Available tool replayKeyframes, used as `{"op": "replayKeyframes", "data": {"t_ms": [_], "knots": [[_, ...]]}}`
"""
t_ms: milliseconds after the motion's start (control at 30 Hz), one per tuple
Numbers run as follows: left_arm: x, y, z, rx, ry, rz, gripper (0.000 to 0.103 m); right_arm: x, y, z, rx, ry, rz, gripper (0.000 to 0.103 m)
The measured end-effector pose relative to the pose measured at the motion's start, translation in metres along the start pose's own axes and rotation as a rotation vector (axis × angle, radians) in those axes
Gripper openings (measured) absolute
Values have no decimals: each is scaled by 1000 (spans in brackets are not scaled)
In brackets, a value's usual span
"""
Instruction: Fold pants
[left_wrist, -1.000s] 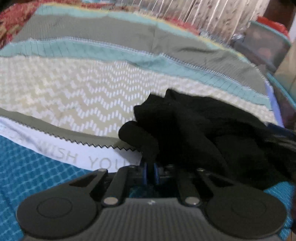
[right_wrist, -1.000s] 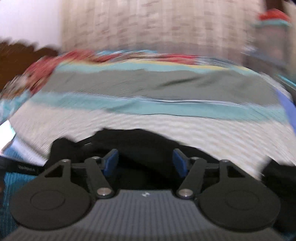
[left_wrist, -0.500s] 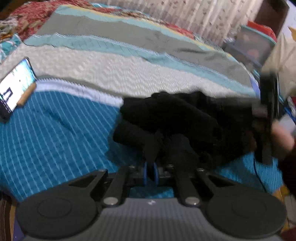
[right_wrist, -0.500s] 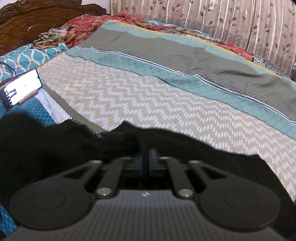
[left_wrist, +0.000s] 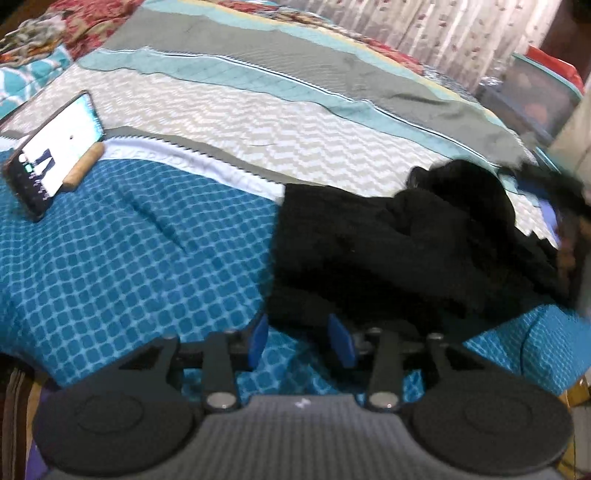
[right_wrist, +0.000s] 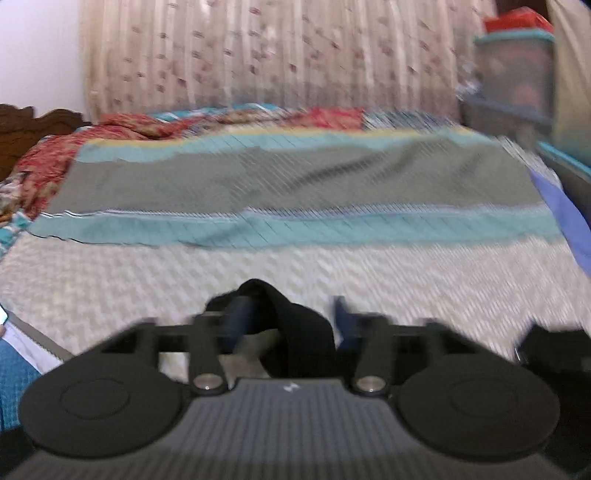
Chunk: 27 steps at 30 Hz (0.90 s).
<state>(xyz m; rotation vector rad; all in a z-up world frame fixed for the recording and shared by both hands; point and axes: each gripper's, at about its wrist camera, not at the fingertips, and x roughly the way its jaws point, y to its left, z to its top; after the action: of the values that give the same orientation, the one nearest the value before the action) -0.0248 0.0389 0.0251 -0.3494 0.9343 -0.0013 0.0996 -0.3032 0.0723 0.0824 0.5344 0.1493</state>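
Soft indoor light, with motion blur smearing both wrist views.

Even, diffuse light is falling across the bedspread (left_wrist: 229, 122) without casting hard shadows, while the phone screen (left_wrist: 62, 144) is glowing white and blowing out. The black pants (left_wrist: 399, 243) are swallowing nearly all detail, and their right side is smearing into streaks. The right wrist view is blurring more heavily, softening the curtain (right_wrist: 266, 55) and the storage box (right_wrist: 517, 70). Fisheye distortion is bending the bed's stripes toward the edges.

Left gripper (left_wrist: 301, 341) opening; black pants (left_wrist: 399, 251) apparently released, bunched.
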Motion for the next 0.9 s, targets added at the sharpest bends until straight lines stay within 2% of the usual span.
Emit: {"op": "replayKeyframes", "data": {"t_ms": [100, 200, 267, 300, 467, 533, 600, 767, 867, 900], "knots": [[0, 9, 6, -13, -11, 53, 41, -22, -20, -13, 66, 25, 21, 61], [4, 17, 11, -25, -1, 116, 43, -40, -41, -40, 172, 68, 76, 66], [9, 23, 11, -50, 8, 119, 44, -50, -37, -49, 212, 98, 109, 66], [11, 25, 11, -59, 11, 116, 45, -48, -36, -67, 222, 100, 114, 66], [22, 26, 3, -50, 26, 110, 45, -59, -14, -108, 220, 159, 58, 66], [26, 25, 0, -43, 29, 103, 46, -59, -5, -113, 245, 197, 52, 66], [30, 24, -3, -32, 34, 107, 46, -52, 6, -135, 280, 238, 35, 66], [25, 18, -1, 39, -5, 89, 47, -40, 20, -124, 249, 231, 5, 66], [16, 11, 3, 123, -59, 62, 53, -35, 20, -110, 251, 233, 7, 66], [14, 9, 7, 146, -73, 62, 53, -38, 18, -118, 245, 227, 10, 66]]}}
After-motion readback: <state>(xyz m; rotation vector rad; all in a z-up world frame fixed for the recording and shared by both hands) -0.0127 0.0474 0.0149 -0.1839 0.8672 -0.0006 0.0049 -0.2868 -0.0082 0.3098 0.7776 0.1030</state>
